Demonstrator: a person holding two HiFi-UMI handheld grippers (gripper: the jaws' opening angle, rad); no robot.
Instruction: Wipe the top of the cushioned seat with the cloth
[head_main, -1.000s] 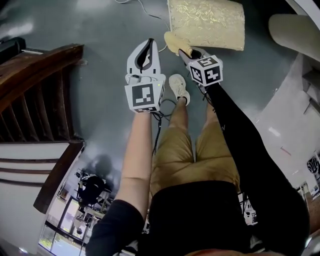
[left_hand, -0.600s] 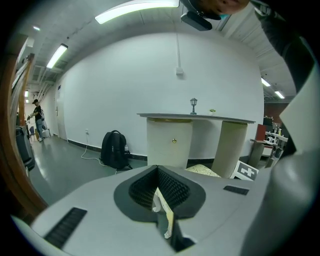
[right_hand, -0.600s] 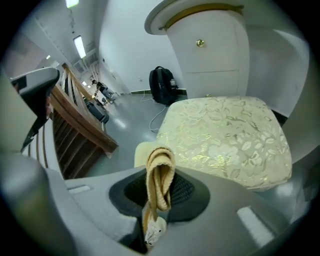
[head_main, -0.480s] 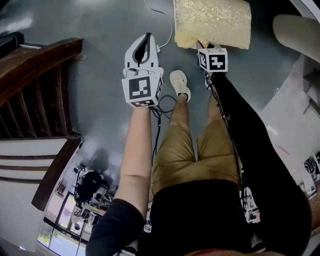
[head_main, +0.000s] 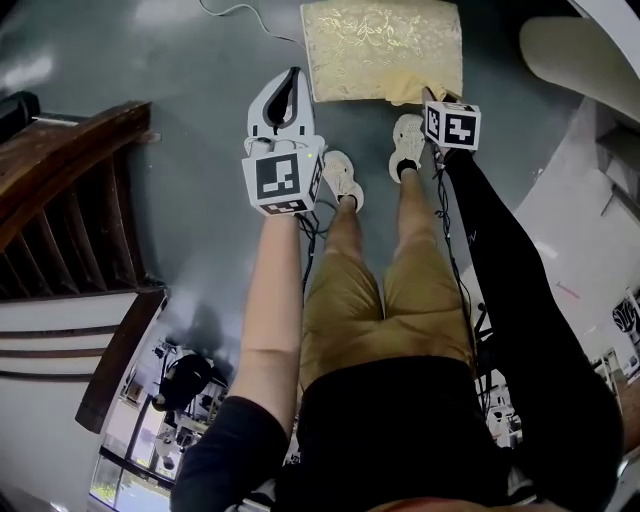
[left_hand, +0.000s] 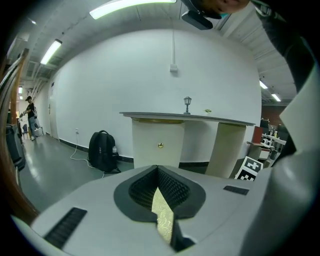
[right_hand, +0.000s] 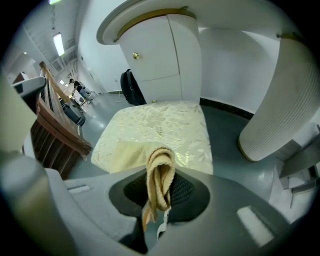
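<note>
- The person stands on a grey floor (head_main: 200, 70) in tan shorts (head_main: 385, 300) and pale shoes (head_main: 340, 178), one arm bare, the other in a black sleeve (head_main: 500, 260).
- The left gripper (head_main: 292, 72) is held out over the floor, just left of the seat's near left corner and not touching it.
- In the left gripper view the left gripper's (left_hand: 157, 169) ribbed pads meet at the tips. Nothing is held between them, and a sliver of gold fabric shows through the slit behind.
- The right gripper (head_main: 428, 96) reaches down to the seat's near right corner, its marker cube (head_main: 452, 125) just above the right shoe (head_main: 407, 145).
- The right gripper (right_hand: 159, 174) is clamped on the cloth (right_hand: 161, 155), a yellow fold bunched upright between the pads, with a frayed end and a small white tag hanging below.
- The rest of the cloth (head_main: 405, 92) lies spread on the near edge of the seat.
- The seat (head_main: 380, 50) is a square cushion in pale gold brocade with a leaf pattern. It sits low, straight ahead of the feet (right_hand: 160, 122).
- A dark wooden rail (head_main: 60, 170) with slats stands to the left.
- A white ribbed column (right_hand: 280, 100) stands to the right of the seat.
- Beyond the seat stands a white counter (left_hand: 185, 140) with a small lamp (left_hand: 187, 104) on top. A black backpack (left_hand: 102, 151) rests on the floor at its left, against the white wall.
- A white cable (head_main: 240, 10) trails across the floor past the seat's far left corner.
</note>
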